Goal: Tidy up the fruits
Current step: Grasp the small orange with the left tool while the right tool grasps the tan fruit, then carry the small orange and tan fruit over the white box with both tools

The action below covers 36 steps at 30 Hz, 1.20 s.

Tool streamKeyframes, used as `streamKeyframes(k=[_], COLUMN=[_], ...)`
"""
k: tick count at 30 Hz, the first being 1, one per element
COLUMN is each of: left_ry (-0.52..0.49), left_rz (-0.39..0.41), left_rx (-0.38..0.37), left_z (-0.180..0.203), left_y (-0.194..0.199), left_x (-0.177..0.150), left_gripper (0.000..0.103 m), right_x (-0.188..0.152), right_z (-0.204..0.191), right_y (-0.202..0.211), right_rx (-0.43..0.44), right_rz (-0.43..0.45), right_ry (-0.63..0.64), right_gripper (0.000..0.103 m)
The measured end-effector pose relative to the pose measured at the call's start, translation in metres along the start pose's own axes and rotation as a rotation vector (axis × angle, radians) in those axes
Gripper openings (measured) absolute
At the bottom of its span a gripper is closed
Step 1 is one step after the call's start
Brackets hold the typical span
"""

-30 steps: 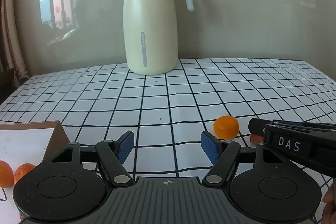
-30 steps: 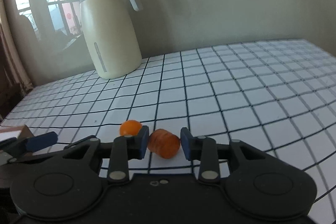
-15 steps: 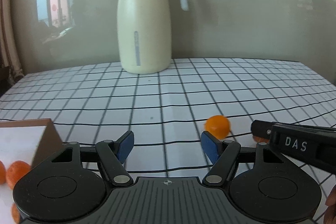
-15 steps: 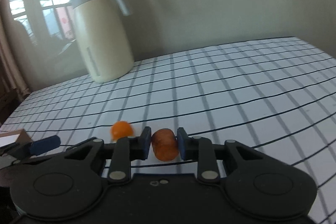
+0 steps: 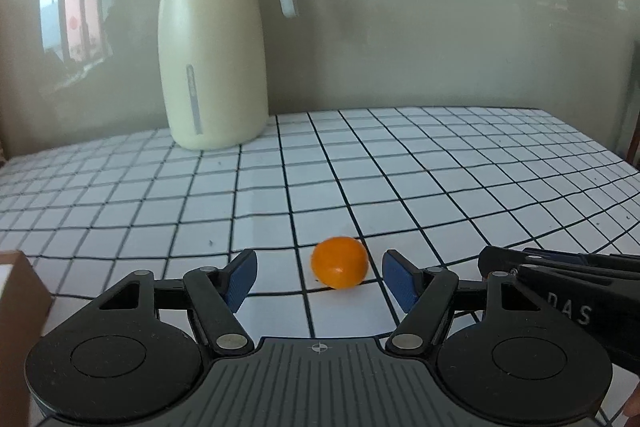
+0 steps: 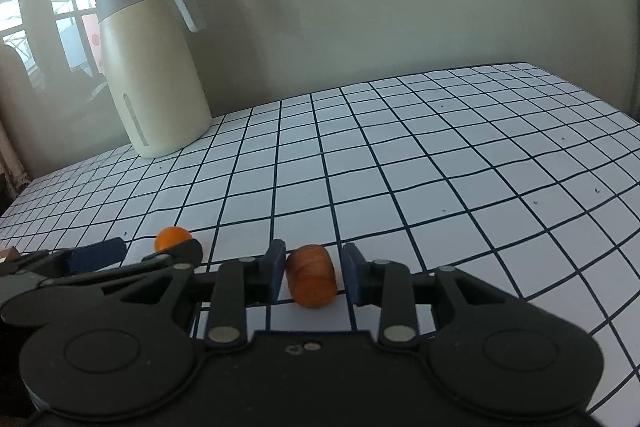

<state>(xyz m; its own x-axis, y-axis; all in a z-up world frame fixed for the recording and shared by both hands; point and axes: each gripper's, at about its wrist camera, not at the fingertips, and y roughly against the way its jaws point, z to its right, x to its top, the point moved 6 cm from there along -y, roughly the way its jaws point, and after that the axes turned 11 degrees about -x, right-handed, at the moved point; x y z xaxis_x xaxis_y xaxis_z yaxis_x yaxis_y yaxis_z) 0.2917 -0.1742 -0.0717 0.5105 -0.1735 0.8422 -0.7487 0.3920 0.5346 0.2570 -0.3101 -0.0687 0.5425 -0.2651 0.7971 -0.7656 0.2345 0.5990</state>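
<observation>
Cardboard box (image 5: 18, 311): cut off by left edge of left wrist view, contents unseen. Right gripper (image 5: 486, 261) there: fingertips only, jaw gap unreadable. In right wrist view, small orange fruit (image 6: 173, 238) half hidden behind left gripper (image 6: 148, 251).

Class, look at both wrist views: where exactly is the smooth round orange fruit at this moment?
The round orange fruit lies on the checked tablecloth, between the open left gripper pads without touching them. In the right wrist view it sits left of the ridged fruit.
</observation>
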Motion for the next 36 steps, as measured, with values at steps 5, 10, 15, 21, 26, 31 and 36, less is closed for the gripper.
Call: streamKeyframes(k=[5,10,15,21,26,31,36], left_ry=[0.009,0.035,0.044,0.017,0.003,0.031,0.045], left_rz=[-0.015,-0.031,-0.029,-0.033,-0.038,-0.049,-0.056], left_rx=[-0.031,-0.05,-0.049,-0.034,-0.033,-0.018,0.002], left_z=[0.004,0.004,0.001,0.0,-0.003,-0.012,-0.02], left_y=[-0.007,-0.01,-0.007,0.005,0.022,0.034,0.046], left_x=[0.001,0.0,-0.002,-0.006,-0.013,-0.02,-0.027], left_gripper=[0.047,0.033,0.033,0.033,0.033,0.033,0.033], right_x=[-0.001,-0.004,-0.004,-0.004,-0.006,-0.012,-0.019], right_z=[0.0,-0.005,-0.006,-0.004,-0.005,-0.012,-0.022], right_y=[0.0,0.002,0.003,0.009,0.017,0.023,0.023], right_rx=[0.021,0.028,0.024,0.031,0.062,0.103,0.121], right_rz=[-0.016,-0.019,-0.013,-0.001,-0.001,-0.02,-0.043], right_ry=[-0.004,0.024,0.038,0.046,0.058,0.07,0.097], right_gripper=[0.026,0.02,0.019,0.019,0.019,0.019,0.019])
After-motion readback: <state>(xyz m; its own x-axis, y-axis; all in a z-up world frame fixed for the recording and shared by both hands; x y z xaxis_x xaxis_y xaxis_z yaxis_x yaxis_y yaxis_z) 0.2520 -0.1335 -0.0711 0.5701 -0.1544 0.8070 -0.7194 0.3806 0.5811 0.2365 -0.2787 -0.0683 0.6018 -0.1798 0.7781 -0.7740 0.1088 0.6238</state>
